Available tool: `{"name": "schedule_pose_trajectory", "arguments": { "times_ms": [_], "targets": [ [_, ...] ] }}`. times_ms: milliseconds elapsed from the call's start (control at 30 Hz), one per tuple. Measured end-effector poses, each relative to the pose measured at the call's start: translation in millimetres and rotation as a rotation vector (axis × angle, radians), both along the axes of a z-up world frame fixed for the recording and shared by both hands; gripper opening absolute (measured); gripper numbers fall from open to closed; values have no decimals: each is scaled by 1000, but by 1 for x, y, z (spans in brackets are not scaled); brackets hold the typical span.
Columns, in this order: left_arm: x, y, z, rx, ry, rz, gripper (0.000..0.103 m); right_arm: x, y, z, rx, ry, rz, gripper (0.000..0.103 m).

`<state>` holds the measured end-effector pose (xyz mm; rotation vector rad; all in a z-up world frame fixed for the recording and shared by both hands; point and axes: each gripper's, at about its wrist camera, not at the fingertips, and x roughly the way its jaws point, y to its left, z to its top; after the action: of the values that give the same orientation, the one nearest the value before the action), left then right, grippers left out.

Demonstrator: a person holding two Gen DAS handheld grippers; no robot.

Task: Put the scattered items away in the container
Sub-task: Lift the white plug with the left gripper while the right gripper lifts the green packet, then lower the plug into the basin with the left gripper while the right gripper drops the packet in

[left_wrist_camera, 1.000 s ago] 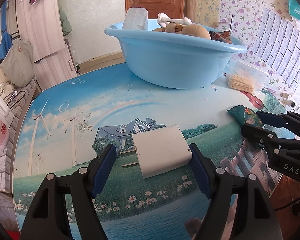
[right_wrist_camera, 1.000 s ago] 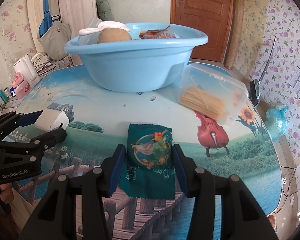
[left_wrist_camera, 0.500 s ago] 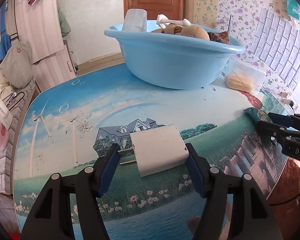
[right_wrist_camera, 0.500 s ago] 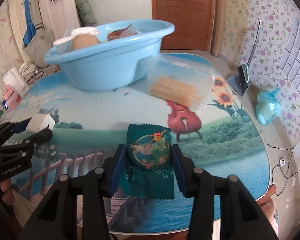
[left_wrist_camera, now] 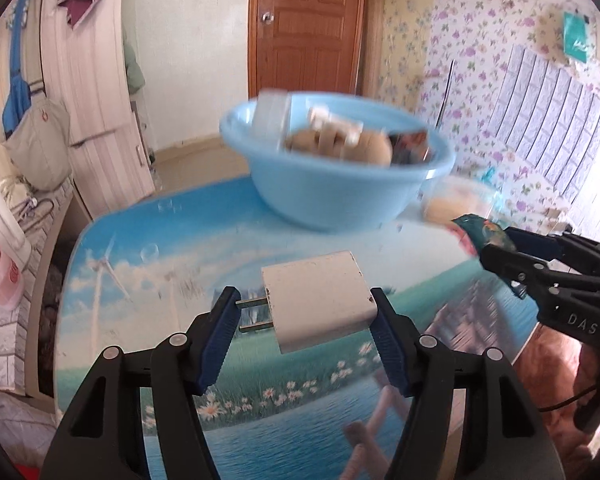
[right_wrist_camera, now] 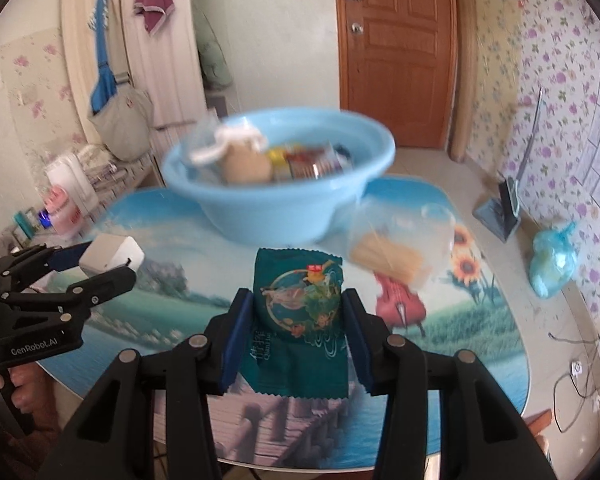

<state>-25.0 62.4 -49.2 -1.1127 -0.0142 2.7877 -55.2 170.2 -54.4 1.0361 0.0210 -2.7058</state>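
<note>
Left gripper (left_wrist_camera: 305, 326) pinched a white plug adapter (left_wrist_camera: 318, 306) (prongs toward its left finger) above the table (left_wrist_camera: 112, 280). Right gripper (right_wrist_camera: 296, 330) clamped a green snack packet (right_wrist_camera: 300, 320). The blue basin (right_wrist_camera: 278, 204), already holding items, sat ahead of both; a clear box (right_wrist_camera: 396, 246) lay ahead-right.

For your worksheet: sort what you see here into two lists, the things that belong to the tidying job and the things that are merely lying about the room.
Part of the job:
- white plug adapter, held in the left gripper
- green snack packet, held in the right gripper
- blue basin
- clear plastic box on the table

Lying about:
- maroon towel
- grey bag
- wooden door
- blue plastic bag on the floor
</note>
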Motion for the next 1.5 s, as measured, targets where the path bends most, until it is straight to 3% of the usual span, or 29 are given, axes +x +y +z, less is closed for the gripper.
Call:
{"name": "schedule_pose_trajectory", "arguments": {
  "times_ms": [267,533,800,1267,1500],
  "targets": [
    [3,-5,41,46,75,6,64,2,-6,37,-45,101,32,44],
    [-10,-8,69,66,126,8,64,-11,-8,53,-74,145,56,44],
    [-33,0,76,55,137,-12,64,-31,-10,62,-95,171,70,44],
    [-99,23,73,38,129,-57,64,-82,1,38,-100,128,48,44],
    [-131,36,64,15,85,-86,65,-103,5,31,-94,109,40,44]
  ]
}}
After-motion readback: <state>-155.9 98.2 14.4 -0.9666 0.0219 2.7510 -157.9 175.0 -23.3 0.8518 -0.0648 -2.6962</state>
